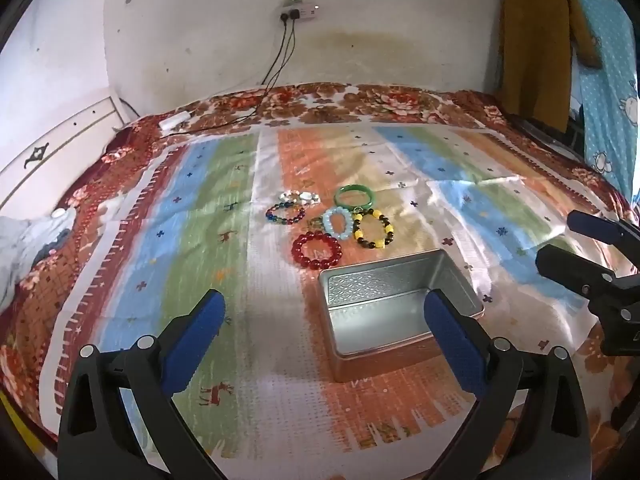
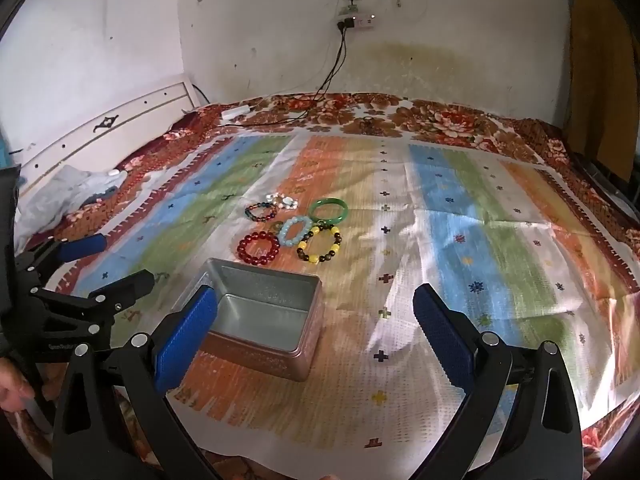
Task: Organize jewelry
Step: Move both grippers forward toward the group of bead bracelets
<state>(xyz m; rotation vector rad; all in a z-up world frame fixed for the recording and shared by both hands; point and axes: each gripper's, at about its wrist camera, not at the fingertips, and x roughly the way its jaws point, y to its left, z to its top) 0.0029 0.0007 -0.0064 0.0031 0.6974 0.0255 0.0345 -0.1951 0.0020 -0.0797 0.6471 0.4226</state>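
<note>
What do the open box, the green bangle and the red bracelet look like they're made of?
The box looks like thin metal, probably tin: silvery satin interior with an embossed pattern, coppery outside. The green bangle is one solid glossy ring, possibly jade or glass. The red bracelet is a string of translucent round beads with bright highlights, likely glass or resin.

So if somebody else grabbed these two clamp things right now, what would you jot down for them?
Left gripper: jaws open, holding nothing.
Right gripper: jaws open, holding nothing.
Metal tin: open and empty, on the striped cloth.
Six bracelets lie just beyond the tin: red beads nearest, pale blue, yellow-and-dark, green bangle, multicolour, white.
Done: nothing packed.
Left: probably all six go into the tin.
</note>
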